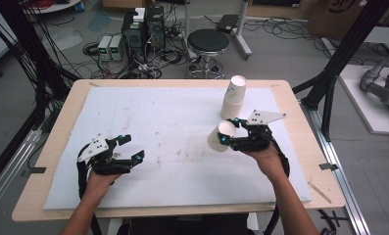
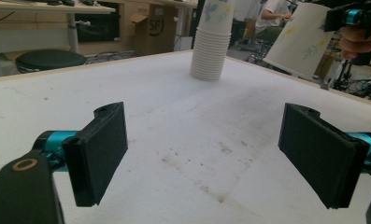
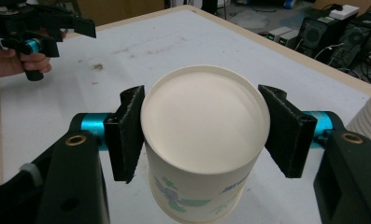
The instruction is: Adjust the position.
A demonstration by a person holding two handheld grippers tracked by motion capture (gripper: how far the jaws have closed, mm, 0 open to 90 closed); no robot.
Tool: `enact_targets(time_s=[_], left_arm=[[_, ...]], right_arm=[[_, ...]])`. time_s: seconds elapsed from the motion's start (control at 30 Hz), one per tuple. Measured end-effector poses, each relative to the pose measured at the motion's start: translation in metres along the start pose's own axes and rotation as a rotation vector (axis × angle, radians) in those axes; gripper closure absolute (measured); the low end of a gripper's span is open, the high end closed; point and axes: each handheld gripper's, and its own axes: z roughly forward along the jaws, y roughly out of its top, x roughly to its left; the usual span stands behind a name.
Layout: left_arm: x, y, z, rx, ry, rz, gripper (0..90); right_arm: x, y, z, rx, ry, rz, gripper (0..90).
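— What stands around the worktop [image 1: 300, 161]?

— A white mat [image 1: 158, 112] covers its wooden top. Beyond its far edge sits a black round stool [image 1: 208, 41] on a grey floor [image 1: 280, 54], with computer towers [image 1: 143, 29] and tangled cables [image 1: 167, 56] left of the stool.

— And the sides?

— Black frame struts [image 1: 346, 46] rise right of the worktop; cardboard boxes [image 1: 339, 14] stand behind them.

Paper cup [image 1: 221, 135]: white with a floral print on its wall, tilted on its side, base end facing the camera in the right gripper view, right of centre in the high view. Stack of nested cups [image 1: 233, 96]: upright, upper right, just beyond it.
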Motion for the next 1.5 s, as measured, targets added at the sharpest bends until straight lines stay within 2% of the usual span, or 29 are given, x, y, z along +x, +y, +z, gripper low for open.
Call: enact_targets(time_s=[0.33, 0.4, 0.5, 0.6, 0.73, 0.9, 1.13, 1.27, 1.5], left_arm=[[-0.005, 0.000, 0.006, 0.009, -0.048, 0.008, 16.0], [-0.006, 0.000, 0.006, 0.010, -0.058, 0.022, 16.1], [-0.008, -0.001, 0.010, 0.021, -0.072, 0.068, 16.1], [-0.012, -0.002, 0.015, 0.038, -0.113, 0.110, 16.4], [-0.019, 0.000, 0.022, 0.056, -0.151, 0.084, 16.4], [-0.026, 0.002, 0.031, 0.060, -0.191, 0.072, 16.4], [-0.033, 0.004, 0.046, 0.091, -0.264, 0.096, 16.5], [-0.038, 0.007, 0.056, 0.107, -0.283, 0.109, 16.6], [-0.044, 0.010, 0.071, 0.098, -0.324, 0.105, 16.6]], right_arm=[[0.012, -0.010, 0.005, -0.007, 0.022, -0.005, 36.6], [0.014, -0.012, 0.006, -0.008, 0.030, -0.002, 36.6], [0.017, -0.013, 0.008, -0.024, 0.047, -0.007, 36.6], [0.021, -0.013, 0.011, -0.029, 0.062, -0.010, 36.6], [0.025, -0.014, 0.016, -0.036, 0.090, -0.006, 36.7], [0.028, -0.017, 0.023, -0.022, 0.117, -0.006, 36.6], [0.033, -0.017, 0.031, -0.017, 0.153, -0.013, 36.7], [0.036, -0.016, 0.035, -0.013, 0.168, -0.013, 36.7], [0.040, -0.014, 0.036, -0.014, 0.183, -0.010, 36.6]])
